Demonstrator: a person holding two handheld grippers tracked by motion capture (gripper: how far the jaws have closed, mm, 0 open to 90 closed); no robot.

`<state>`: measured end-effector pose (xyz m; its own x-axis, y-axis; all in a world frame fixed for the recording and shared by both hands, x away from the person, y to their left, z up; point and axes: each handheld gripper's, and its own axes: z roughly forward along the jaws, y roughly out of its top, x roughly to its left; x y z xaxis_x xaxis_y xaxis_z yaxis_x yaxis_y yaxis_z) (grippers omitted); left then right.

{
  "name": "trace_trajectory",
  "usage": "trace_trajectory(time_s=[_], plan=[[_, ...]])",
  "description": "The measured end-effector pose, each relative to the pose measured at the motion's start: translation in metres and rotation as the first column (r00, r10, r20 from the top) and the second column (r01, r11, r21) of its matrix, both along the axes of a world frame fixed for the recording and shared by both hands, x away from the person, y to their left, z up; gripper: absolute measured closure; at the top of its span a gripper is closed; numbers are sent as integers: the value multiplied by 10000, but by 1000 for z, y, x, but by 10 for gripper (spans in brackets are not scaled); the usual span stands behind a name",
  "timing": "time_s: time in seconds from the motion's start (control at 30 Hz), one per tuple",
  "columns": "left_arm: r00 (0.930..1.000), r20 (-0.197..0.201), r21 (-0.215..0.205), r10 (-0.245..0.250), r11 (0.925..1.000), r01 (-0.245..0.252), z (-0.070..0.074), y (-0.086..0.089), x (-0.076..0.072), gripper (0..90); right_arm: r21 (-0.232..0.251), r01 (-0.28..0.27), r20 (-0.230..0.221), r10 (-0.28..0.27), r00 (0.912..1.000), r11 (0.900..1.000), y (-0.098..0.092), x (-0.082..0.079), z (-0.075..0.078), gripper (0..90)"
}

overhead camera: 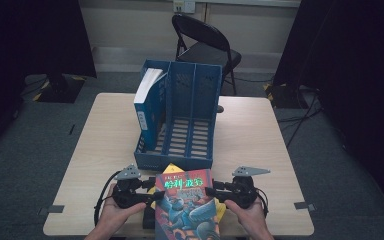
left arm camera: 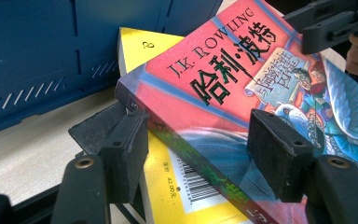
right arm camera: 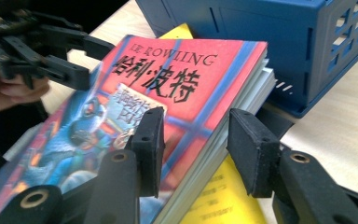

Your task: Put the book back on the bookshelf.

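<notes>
Both grippers (overhead camera: 152, 196) (overhead camera: 211, 191) clamp the red book (overhead camera: 187, 207) by its edges; still off the blue rack (overhead camera: 180, 120), filing left.

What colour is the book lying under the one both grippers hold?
Yellow, with a barcode on it; the left gripper view shows it best.

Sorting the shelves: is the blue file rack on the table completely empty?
No, the blue file rack holds a white-paged book standing in its leftmost slot.

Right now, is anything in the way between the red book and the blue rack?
Nothing visible blocks it. The red book, held by the left gripper and right gripper, lies just before the blue rack, whose middle and right slots look empty.
</notes>
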<state>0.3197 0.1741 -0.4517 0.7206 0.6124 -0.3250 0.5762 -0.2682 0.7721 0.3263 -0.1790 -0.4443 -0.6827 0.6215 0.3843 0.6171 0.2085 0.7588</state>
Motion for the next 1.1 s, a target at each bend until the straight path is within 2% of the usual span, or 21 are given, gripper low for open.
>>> trace_trajectory(time_s=[0.07, 0.23, 0.37, 0.43, 0.57, 0.6, 0.73, 0.83, 1.1], plan=[[10000, -23, -88, 54, 9999, -54, -1, 1, 1, 401, 120, 39, -105, -38, 9999, 9999, -1, 2, -1, 567], [10000, 28, -125, 50, 9999, -49, -1, 1, 0, 405, 4, 80, -34, -80, 10000, 10000, 1, -1, 0, 545], [10000, 49, -187, 64, 9998, -63, -2, 1, 0, 405, 493, -222, 44, 220, 9997, 9985, -2, -7, 6, 561], [10000, 70, -194, 60, 9998, -59, -2, 2, 0, 404, 287, -303, 89, 301, 9995, 9991, -3, -11, 7, 557], [9999, 66, -208, 83, 9998, -81, -2, 2, -1, 404, 292, -469, -213, 476, 9986, 9985, -7, -16, 3, 553], [9999, 55, -203, 84, 9998, -83, -2, 2, -1, 404, 449, -473, -306, 487, 9983, 9979, -7, -16, 2, 549], [9999, 73, -218, 104, 9997, -102, -2, 1, 0, 404, 996, -362, -484, 411, 9980, 9944, -8, -10, 3, 551], [9999, 79, -201, 107, 9997, -106, -2, 1, -1, 404, 933, -329, -384, 366, 9986, 9951, -2, -3, 2, 543], [9999, 64, -241, 150, 9996, -148, -2, 2, -1, 404, 902, -608, -748, 676, 9949, 9941, 25, 23, -1, 530]])
